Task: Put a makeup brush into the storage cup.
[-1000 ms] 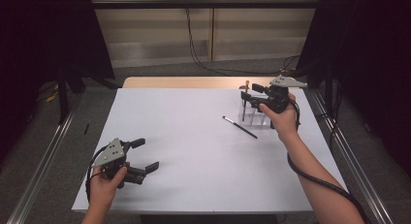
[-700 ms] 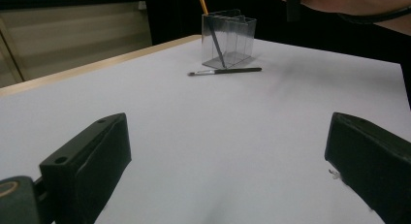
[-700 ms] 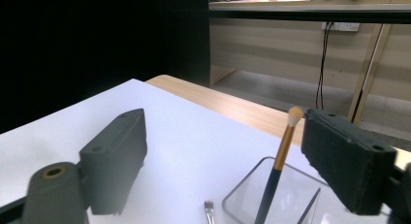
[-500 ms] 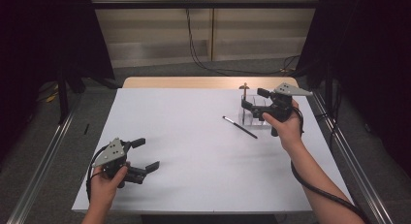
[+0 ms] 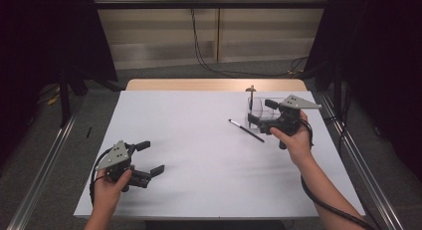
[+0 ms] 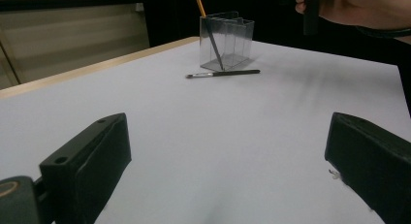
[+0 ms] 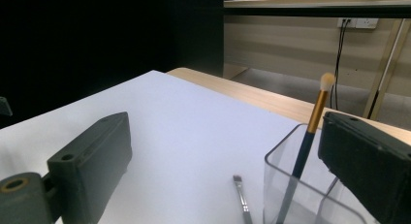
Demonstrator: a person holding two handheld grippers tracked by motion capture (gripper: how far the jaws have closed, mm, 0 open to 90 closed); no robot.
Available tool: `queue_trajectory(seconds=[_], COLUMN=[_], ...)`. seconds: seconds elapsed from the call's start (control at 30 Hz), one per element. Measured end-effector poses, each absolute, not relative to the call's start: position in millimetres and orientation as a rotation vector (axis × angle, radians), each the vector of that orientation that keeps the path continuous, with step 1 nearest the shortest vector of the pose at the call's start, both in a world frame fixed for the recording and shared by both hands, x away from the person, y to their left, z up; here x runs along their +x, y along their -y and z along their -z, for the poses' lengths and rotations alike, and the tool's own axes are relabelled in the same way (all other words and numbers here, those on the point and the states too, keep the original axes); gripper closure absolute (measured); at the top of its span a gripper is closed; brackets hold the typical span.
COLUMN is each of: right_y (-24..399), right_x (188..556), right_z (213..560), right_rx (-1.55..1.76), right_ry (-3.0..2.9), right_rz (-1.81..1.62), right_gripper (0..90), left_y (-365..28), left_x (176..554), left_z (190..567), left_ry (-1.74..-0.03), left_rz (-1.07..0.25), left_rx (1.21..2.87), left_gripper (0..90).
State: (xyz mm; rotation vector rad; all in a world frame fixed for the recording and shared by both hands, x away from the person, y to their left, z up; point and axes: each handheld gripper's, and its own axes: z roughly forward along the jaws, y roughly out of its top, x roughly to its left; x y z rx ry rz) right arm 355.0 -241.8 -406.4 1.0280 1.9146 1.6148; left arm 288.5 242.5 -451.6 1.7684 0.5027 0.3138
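Note:
A clear plastic holder (image 5: 256,109) stands at the far right of the white table, and a dark-handled brush with a gold ferrule (image 5: 252,94) leans upright in it. A second thin brush (image 5: 246,130) lies flat on the table just left of the holder. My right gripper (image 5: 260,113) hovers at the holder's near side. Its jaws have just been opening and stand wide, with nothing pressed between them. In the right gripper view the holder (image 7: 300,185) and upright brush (image 7: 310,132) sit just ahead of the right gripper (image 7: 228,170). My left gripper (image 5: 152,158) rests open near the front left.
The white table (image 5: 199,140) has a wooden strip along its far edge. Metal rails run along the floor on both sides. The left gripper view looks across the sheet to the holder (image 6: 228,40), the lying brush (image 6: 223,73) and the other hand (image 6: 358,8).
The right gripper has drawn back toward the near side of the holder and its jaws have spread wider. The upright brush stays in the holder. The left gripper has not moved.

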Motion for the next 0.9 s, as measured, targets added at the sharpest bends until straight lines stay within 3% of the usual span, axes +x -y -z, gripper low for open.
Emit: queue_trajectory(seconds=[0.9], right_y=[247], right_x=[315], right_z=[421], right_rx=[0.993], right_ry=[-1.946], right_rz=[-1.648], right_gripper=[1.7], left_y=[-244], left_x=[284], left_z=[450], left_ry=[-0.516], left_rz=[-0.330], left_rx=[1.760], left_gripper=[2.7])
